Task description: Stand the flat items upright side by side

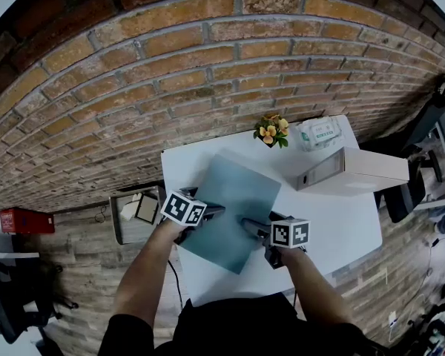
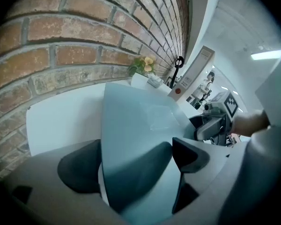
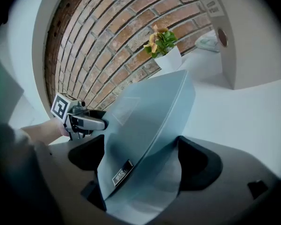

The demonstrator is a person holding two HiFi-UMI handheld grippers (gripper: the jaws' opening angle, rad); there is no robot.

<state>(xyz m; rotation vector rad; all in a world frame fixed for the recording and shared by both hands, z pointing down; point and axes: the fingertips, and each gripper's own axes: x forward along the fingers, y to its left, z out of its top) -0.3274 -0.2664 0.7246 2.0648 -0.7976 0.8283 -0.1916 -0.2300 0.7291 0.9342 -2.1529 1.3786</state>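
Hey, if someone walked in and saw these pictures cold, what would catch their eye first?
The big blue-grey folder in the middle of the white table, tilted up, its near edge between the jaws of the left gripper and the right gripper. Behind it a pale box file lies flat at the table's right, with a small pot of yellow flowers by the brick wall.

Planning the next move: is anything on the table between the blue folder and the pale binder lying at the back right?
Nothing visible. The stretch of table between the blue folder and the pale binder is bare; the flowerpot and the pack of wipes sit further back, off that path.
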